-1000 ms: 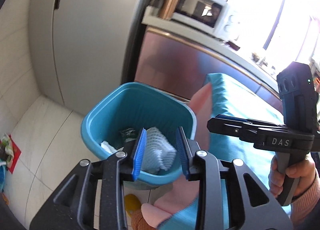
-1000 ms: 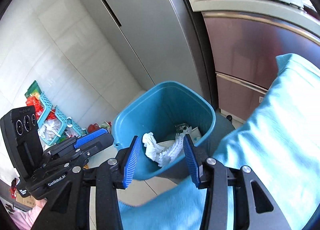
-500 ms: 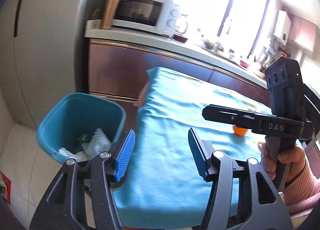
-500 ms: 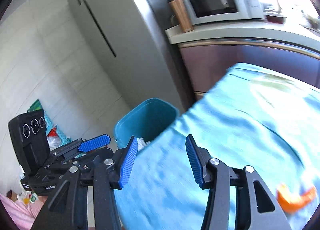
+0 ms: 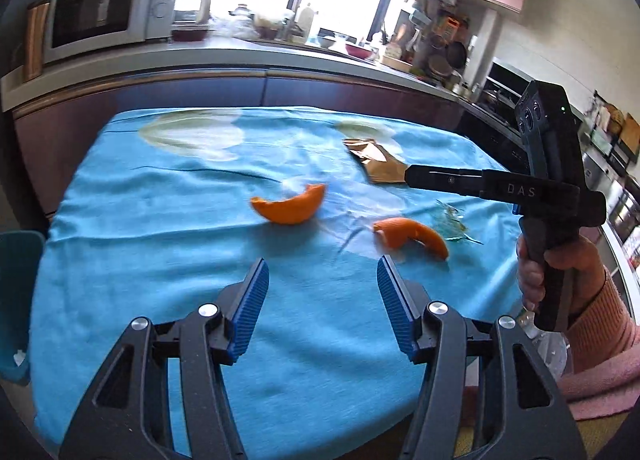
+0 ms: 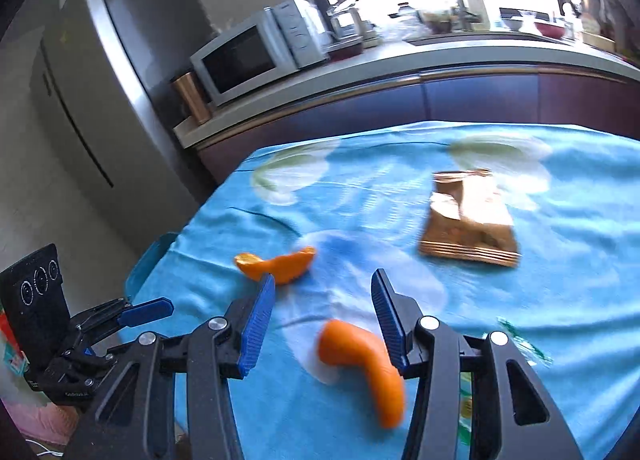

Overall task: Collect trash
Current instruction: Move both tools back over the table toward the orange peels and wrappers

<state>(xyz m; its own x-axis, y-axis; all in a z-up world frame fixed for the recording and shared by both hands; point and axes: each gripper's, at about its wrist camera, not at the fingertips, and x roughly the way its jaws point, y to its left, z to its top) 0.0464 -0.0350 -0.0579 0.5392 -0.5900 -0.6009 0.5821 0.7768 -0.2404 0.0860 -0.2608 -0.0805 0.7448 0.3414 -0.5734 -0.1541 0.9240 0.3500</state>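
Note:
Two orange peels lie on the blue tablecloth [image 5: 160,252]: one [image 5: 289,206] mid-table, one [image 5: 412,234] to its right. A brown snack wrapper [image 5: 378,162] lies farther back. My left gripper [image 5: 322,292] is open and empty above the near cloth. In the right wrist view my right gripper [image 6: 322,312] is open and empty, with one peel [image 6: 368,368] below, between its fingers, the other peel [image 6: 276,266] ahead left, and the wrapper [image 6: 468,220] ahead right. The teal bin [image 5: 16,300] shows at the table's left edge.
A clear plastic scrap [image 5: 456,222] lies right of the peels. A kitchen counter with a microwave [image 5: 100,16] runs behind the table. A fridge [image 6: 100,100] stands at the left. The other gripper's body [image 5: 552,196] hangs over the table's right side.
Both grippers have swung right from the bin to above the table. The bin has slid to the left edge, and the peels and wrapper have come into view.

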